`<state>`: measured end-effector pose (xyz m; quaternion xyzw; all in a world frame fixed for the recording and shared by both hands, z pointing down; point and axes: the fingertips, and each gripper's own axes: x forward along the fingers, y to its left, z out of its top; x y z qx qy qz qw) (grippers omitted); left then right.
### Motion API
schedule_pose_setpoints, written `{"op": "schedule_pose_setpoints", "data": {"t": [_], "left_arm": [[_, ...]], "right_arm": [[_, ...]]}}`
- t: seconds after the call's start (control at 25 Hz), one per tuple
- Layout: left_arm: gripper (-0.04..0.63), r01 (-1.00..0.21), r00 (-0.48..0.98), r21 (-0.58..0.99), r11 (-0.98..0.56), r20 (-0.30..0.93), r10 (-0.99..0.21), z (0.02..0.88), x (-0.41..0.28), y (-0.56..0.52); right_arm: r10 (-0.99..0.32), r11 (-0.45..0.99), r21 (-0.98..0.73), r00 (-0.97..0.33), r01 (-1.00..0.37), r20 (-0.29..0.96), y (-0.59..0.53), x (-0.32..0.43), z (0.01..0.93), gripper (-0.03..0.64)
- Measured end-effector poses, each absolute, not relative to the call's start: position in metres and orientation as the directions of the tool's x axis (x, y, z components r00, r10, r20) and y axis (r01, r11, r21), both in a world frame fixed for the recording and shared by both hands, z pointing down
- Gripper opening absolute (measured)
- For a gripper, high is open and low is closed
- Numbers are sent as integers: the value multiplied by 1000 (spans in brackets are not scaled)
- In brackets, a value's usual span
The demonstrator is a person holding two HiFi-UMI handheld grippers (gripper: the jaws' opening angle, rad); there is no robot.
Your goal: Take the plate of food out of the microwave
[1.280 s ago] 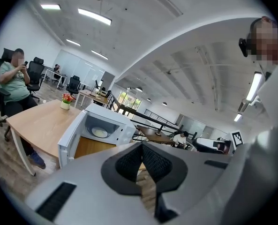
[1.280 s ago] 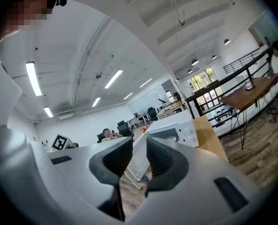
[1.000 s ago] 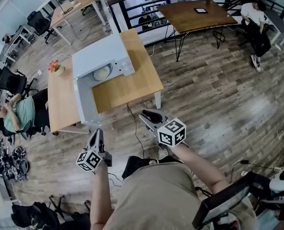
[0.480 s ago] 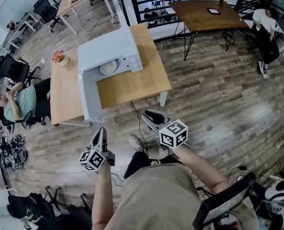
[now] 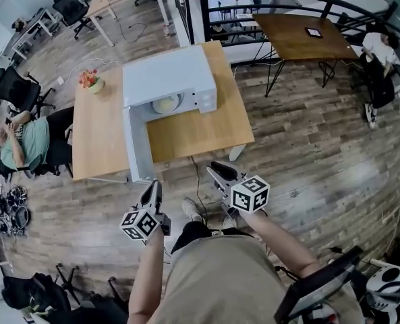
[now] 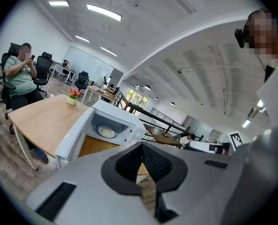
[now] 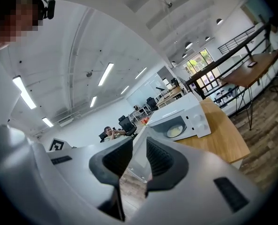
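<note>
- The left claw [image 5: 152, 186] is held low in front of the body on the person's left side, with its jaws pointing forward, away from the torso.
- In the left gripper view, the left claw's ribbed pads [image 6: 129, 161] meet along a thin line and grip nothing.
- The right claw [image 5: 218, 170] sits slightly further forward, with its jaws angled ahead and a little leftward.
- In the right gripper view, the right claw's pads [image 7: 114, 157] stand a narrow gap apart and are empty.
- The bare left forearm [image 5: 144, 275] and right forearm [image 5: 275, 236] reach forward from the torso.
- A left marker cube [image 5: 139, 224] and a right marker cube [image 5: 249, 194] sit at the rear of each claw.
</note>
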<state>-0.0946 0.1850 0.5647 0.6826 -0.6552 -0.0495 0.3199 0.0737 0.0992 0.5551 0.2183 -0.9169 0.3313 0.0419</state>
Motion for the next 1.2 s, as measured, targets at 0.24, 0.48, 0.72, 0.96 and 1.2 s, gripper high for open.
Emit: {"op": "schedule_pose_setpoints", "data": {"t": [0.24, 0.48, 0.72, 0.96, 1.2], "left_arm": [[5, -859, 189, 511, 23, 359, -914, 561, -112, 150], [5, -867, 236, 497, -31, 356, -904, 561, -140, 121], [5, -864, 275, 499, -68, 354, -894, 560, -159, 103], [5, -855, 310, 509, -99, 347, -885, 566, -180, 89], [5, -866, 298, 489, -99, 348, -889, 559, -200, 84]], "right_arm": [[-400, 637, -617, -882, -463, 249, 73, 29, 560, 77], [-443, 565, -667, -860, -486, 252, 46, -7, 561, 77], [-496, 531, -694, -842, -486, 210, 25, -30, 554, 106], [-543, 482, -719, -815, -500, 203, 3, -51, 561, 133], [-553, 452, -733, -804, -509, 217, -15, -68, 566, 133]]}}
